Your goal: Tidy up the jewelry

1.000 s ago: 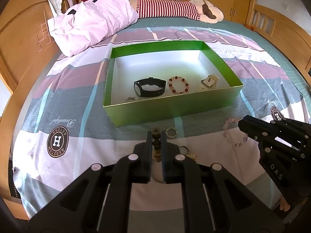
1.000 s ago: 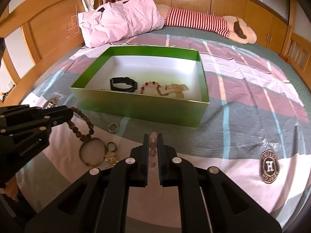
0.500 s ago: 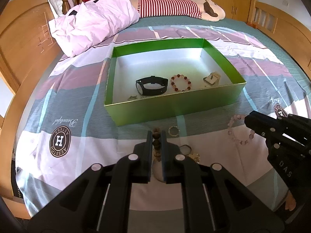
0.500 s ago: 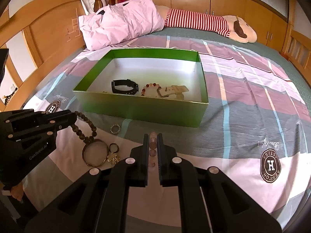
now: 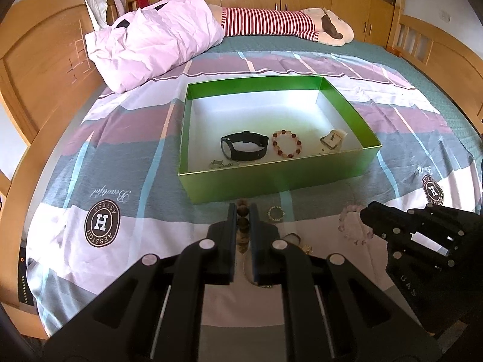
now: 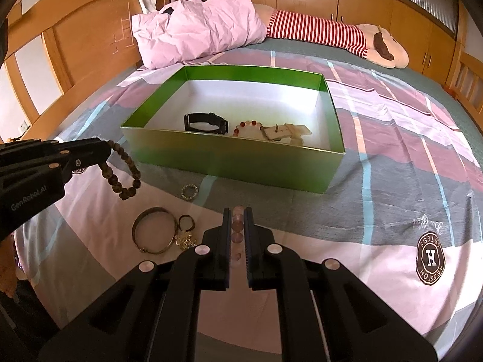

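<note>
My left gripper (image 5: 242, 208) is shut on a brown bead bracelet (image 6: 123, 175). In the right wrist view the bracelet dangles in a loop from that gripper (image 6: 105, 150), just above the bedspread. My right gripper (image 6: 238, 211) is shut on a pale pink bead bracelet (image 5: 350, 226), which hangs from its tip (image 5: 363, 215). Both grippers hover just in front of the green box (image 5: 271, 181). Inside the box lie a black watch (image 5: 244, 147), a red-and-white bead bracelet (image 5: 286, 144), a beige watch (image 5: 332, 138) and a small chain (image 5: 222, 163).
On the bedspread in front of the box lie a small ring (image 6: 189, 191), a metal bangle (image 6: 154, 238) and a key ring with gold charms (image 6: 185, 235). A pink pillow (image 5: 151, 42) and a striped plush toy (image 5: 271, 25) lie beyond the box. Wooden bed rails run along both sides.
The brown bracelet now hangs free as a loop, where its lower end reached the bangle before. Both grippers stay shut and have risen slightly.
</note>
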A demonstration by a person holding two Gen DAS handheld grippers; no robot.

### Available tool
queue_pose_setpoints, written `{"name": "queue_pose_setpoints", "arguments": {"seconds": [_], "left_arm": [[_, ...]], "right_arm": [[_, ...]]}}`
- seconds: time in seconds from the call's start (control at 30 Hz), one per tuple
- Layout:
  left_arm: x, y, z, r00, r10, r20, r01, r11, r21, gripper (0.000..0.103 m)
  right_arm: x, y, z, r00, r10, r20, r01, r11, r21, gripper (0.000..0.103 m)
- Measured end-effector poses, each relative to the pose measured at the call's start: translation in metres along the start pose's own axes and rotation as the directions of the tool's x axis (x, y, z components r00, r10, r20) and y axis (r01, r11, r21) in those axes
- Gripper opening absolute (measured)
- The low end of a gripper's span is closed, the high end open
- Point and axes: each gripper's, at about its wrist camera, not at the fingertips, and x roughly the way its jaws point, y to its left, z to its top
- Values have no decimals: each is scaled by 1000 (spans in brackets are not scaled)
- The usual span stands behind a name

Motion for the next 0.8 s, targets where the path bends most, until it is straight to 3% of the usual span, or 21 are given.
{"name": "queue_pose_setpoints", "arguments": {"seconds": [0.8], "left_arm": [[-1, -2, 0, 1000, -4, 11, 4, 1000, 6, 8]], "right_arm": [[-3, -2, -1, 1000, 24, 8, -24, 1000, 16, 8]]}}
